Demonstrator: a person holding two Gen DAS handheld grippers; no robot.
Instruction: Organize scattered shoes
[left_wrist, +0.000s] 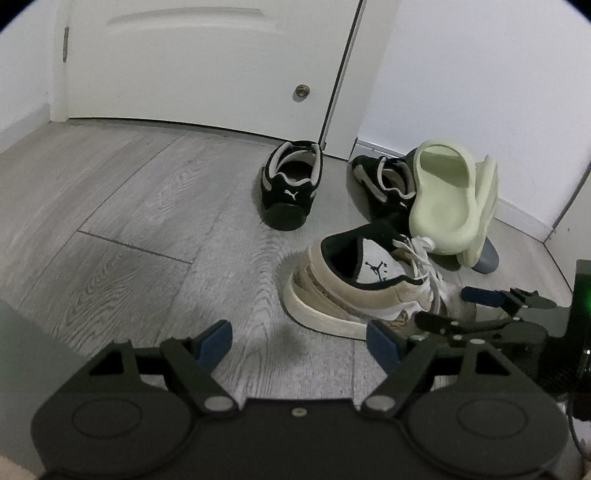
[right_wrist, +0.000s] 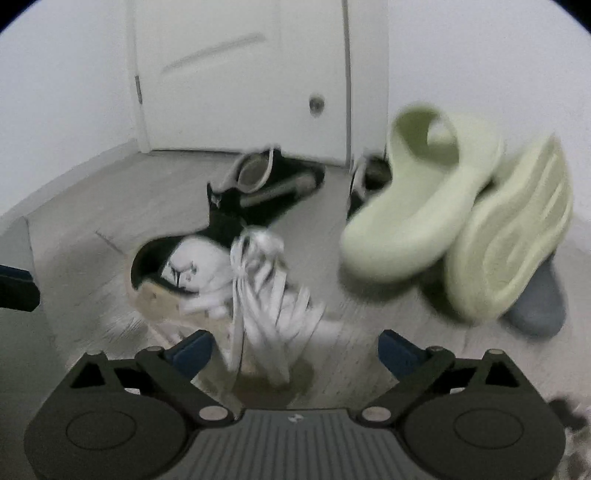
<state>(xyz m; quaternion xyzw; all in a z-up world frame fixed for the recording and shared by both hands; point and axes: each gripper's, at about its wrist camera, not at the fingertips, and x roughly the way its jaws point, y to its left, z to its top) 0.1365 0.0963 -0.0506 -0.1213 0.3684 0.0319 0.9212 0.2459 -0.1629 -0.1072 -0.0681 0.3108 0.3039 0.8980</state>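
Several shoes are lying scattered before the white panelled door in the left wrist view, where the left gripper is hovering with jaws spread wide and empty; the tan suede high-top sneaker is lying on its side nearest, right of the black suede trainer.

From the right wrist, blurred, the right gripper is hanging wide apart over the sneaker's loose white laces, holding nothing. Its stiff heel collar probably offers the firmest hold; the pale green foam slides, right of the door, look light and squashy.

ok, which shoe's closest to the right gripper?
The tan sneaker with white laces, right in front of the open right gripper. The black sneakers and green slides lie farther back.
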